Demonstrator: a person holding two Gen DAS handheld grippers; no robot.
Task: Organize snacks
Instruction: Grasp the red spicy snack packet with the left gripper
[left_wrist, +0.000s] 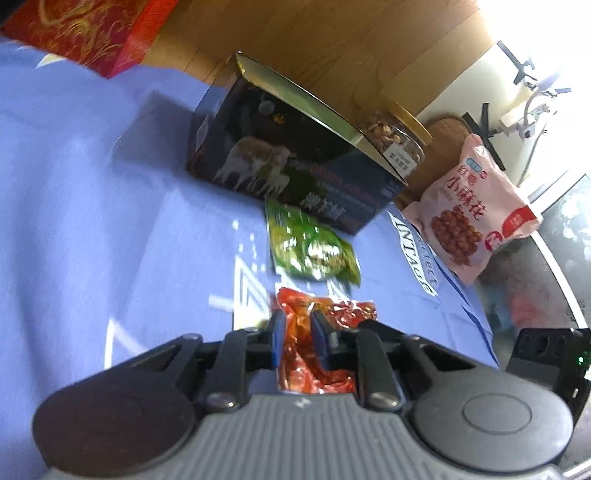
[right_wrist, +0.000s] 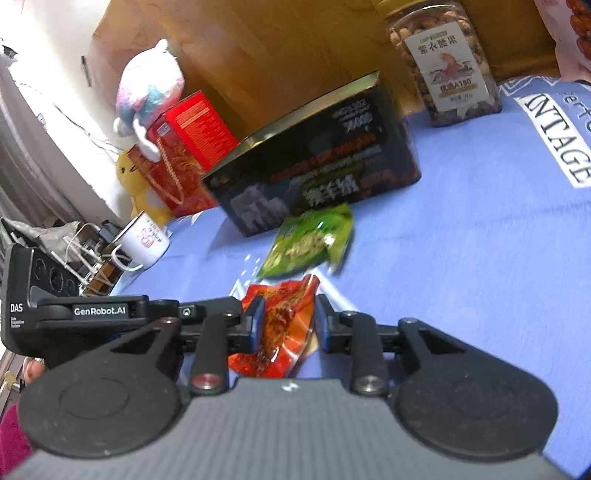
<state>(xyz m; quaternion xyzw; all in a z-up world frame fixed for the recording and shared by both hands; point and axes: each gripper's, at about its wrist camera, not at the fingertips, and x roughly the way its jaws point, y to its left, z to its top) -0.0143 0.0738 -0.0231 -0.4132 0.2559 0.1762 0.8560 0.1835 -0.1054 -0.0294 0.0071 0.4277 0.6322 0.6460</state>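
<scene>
Two wrist views of a counter (left_wrist: 92, 184) covered by a blue printed cloth, with both grippers set at the same red packet (left_wrist: 325, 314).

Left wrist view: the left gripper (left_wrist: 298, 341) points forward and down. Its blue-padded jaws stand narrow, with the near end of the red packet between them and the pads pressing on the foil from both sides. The packet lies flat on the cloth and extends forward past the fingertips. Just beyond it lies a green packet (left_wrist: 310, 247), its far corner close to a dark box (left_wrist: 295, 162) with a gold rim. Behind the box stands a nut jar (left_wrist: 395, 144) with a gold lid. To the right a pink bag (left_wrist: 469, 210) leans upright near the counter edge. A red box (left_wrist: 85, 33) sits at the far left corner.

Right wrist view: the right gripper (right_wrist: 290, 325) straddles the red packet (right_wrist: 284, 325). Its left pad touches the packet's edge; whether the right pad touches cannot be told, as a narrow gap seems to show there. The green packet (right_wrist: 310, 240) lies just ahead, before the dark box (right_wrist: 314, 162). The nut jar (right_wrist: 443, 62) stands at the far right, well apart from the packets. At the left stand the red box (right_wrist: 184, 147), a plush toy (right_wrist: 147, 88) resting on it, and a white mug (right_wrist: 144, 240). The left gripper's body (right_wrist: 74, 314) shows at the left edge, just beside the right gripper.
</scene>
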